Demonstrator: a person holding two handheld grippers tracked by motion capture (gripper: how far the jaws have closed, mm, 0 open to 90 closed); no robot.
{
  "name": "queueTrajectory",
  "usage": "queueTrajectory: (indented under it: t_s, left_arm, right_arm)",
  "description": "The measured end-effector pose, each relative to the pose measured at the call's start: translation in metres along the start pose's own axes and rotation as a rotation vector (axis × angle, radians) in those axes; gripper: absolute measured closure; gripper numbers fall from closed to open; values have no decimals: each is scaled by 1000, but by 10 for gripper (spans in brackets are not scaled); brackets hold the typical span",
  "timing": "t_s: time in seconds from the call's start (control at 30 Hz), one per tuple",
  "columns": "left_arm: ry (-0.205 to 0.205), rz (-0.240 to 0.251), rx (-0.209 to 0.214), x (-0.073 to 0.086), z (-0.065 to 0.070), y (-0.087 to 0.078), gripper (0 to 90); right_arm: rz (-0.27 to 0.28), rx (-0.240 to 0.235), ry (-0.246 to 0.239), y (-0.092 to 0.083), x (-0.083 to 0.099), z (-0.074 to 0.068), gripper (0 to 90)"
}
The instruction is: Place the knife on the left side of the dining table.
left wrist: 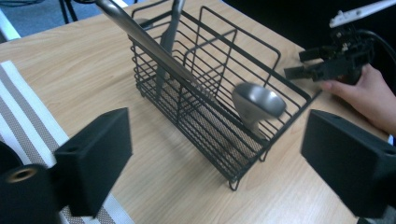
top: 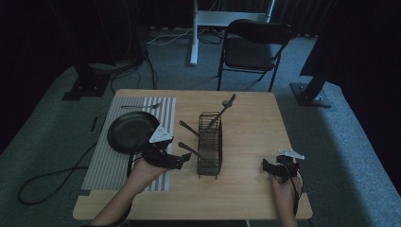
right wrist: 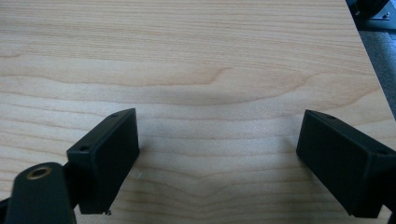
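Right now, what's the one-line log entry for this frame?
left gripper: open, facing wire basket | right gripper: open over bare table | spoon in basket | black plate on striped mat

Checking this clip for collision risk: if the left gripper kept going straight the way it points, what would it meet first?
Probably the wire rack, at its near side wall, with the spoon bowl lying just inside. The left gripper is open and aimed at it; depth is uncertain.

Black wire basket [left wrist: 219, 93], black plate [top: 131, 131], grey-and-white striped mat [top: 104, 163], silver ladle [left wrist: 258, 102], pale wood-grain surface [right wrist: 196, 70]
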State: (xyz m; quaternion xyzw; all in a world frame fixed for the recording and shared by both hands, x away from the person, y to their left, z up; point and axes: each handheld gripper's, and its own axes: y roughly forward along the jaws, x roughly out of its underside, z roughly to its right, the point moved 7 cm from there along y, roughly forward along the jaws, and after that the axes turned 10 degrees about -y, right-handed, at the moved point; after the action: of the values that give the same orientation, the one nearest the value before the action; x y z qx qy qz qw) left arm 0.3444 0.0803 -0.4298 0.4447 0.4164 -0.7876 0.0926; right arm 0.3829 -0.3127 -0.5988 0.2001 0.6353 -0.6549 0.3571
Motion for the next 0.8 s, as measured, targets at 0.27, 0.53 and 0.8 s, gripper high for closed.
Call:
queueTrajectory:
  t_s: [0.27,0.53,0.8]
  left_arm:
    - [-7,28,7,-7,1,-4,277]
    - [1,29,60,-8,6,-4,604]
    - [-2,18,110,-5,11,-4,747]
  right_arm:
    - [0,0,0,0,0,0,121]
    - [0,0,-1,0,0,0,121]
    - [0,1,-1,0,0,0,121]
